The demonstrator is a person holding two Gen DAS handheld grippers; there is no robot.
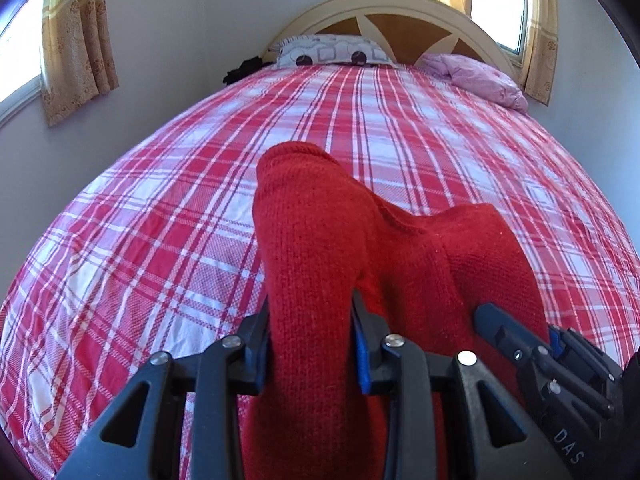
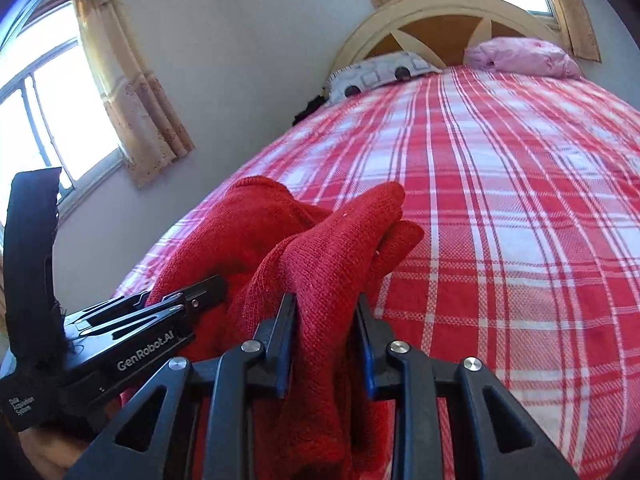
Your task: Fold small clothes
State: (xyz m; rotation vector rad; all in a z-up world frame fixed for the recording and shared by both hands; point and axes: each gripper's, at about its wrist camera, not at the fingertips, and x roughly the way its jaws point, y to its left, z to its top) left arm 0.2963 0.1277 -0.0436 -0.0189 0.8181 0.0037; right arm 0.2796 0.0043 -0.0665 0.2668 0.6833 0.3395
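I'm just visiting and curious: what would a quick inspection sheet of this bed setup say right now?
Surface: bed with red-and-white checked sheet.
Job's things: red knitted garment, bunched, held up off the sheet.
Clutter: patterned pillow, pink pillow, dark item at the bed's far edge.
Grippers: left gripper and right gripper both clamp the garment, side by side.
Cables: nothing seen.
Surroundings: headboard, curtained windows, pale walls.

The red knit garment (image 1: 320,248) runs off the bottom edge below the left gripper (image 1: 310,320), so its lower part is cut off. Beyond it, the dark heap (image 1: 244,69) beside the patterned pillow (image 1: 328,50) is too small to identify. Right gripper's (image 2: 326,320) pads are buried in red knit.
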